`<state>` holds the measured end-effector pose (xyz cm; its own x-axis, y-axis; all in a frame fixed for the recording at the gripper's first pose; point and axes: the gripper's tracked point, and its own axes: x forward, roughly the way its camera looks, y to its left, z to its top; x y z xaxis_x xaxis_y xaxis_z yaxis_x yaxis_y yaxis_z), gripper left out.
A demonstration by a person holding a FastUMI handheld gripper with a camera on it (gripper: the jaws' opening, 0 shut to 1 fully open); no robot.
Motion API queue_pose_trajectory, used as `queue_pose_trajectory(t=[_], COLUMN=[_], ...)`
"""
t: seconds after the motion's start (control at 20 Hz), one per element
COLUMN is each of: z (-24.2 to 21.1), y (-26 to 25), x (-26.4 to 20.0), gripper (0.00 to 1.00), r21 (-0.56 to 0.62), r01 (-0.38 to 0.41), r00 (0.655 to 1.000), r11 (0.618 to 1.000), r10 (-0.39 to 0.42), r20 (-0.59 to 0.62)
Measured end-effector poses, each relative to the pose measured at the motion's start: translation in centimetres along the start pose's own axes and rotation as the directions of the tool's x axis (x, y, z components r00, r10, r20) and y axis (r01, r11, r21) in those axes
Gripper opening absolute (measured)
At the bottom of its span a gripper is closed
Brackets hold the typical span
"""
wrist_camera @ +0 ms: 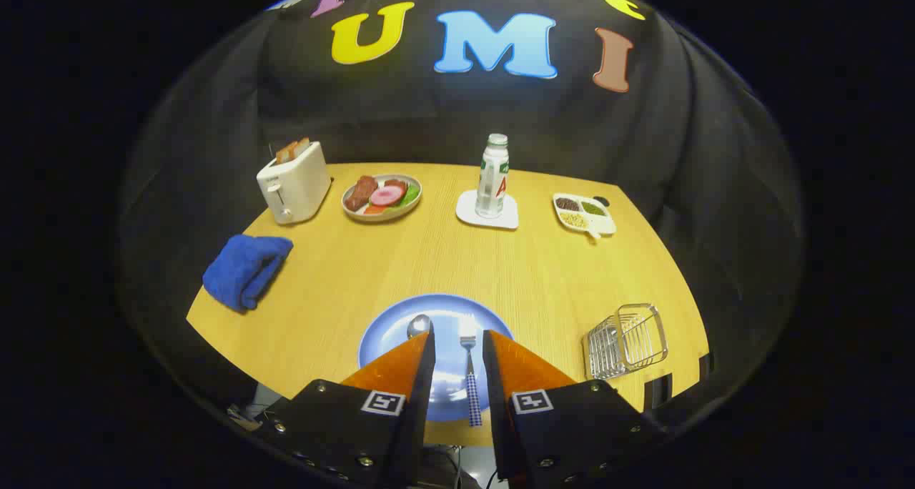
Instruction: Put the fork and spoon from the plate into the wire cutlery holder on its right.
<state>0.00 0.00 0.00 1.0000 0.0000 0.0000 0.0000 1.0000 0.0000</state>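
Two pieces of cutlery are seen on a blue plate (386, 346) at the near edge of a wooden table (429, 260). The fork (470, 374), with a checked handle, is laid along the gap between the fingers, its tines pointing away. The spoon (418, 325) is seen just beyond the tip of the left finger, only its bowl being visible. The gripper (457, 342) is held above the plate with its jaws parted by a narrow gap; nothing is gripped, and the fork is not touched by either finger as far as can be told.

To the right of the plate, well apart from it, the wire cutlery holder (627, 339) is placed near the table's right edge, and it appears tilted. Further back, a bottle (492, 176) is stood upright on a white coaster (468, 214). To its right a divided dish (585, 214) of seeds or spices is set. To its left a plate of food (382, 197) is placed, with a white toaster (294, 183) holding toast beside it. A folded blue cloth (246, 269) is laid near the table's left edge.
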Motion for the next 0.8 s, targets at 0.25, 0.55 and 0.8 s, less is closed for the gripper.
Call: queue_pose_trajectory(t=[0.25, 0.55, 0.8], z=[-2.9, -4.9, -6.9], y=[0.0, -0.8, -1.0], x=[2.0, 4.2, 5.7], gripper=[0.4, 0.07, 0.23], r21=[-0.05, -0.039, -0.072], r01=[-0.003, 0.025, 0.014], r00=[0.994, 0.982, 0.962], r11=[0.999, 0.999, 0.997], r10=[-0.002, -0.032, -0.034], r20=[-0.108, -0.188, -0.27])
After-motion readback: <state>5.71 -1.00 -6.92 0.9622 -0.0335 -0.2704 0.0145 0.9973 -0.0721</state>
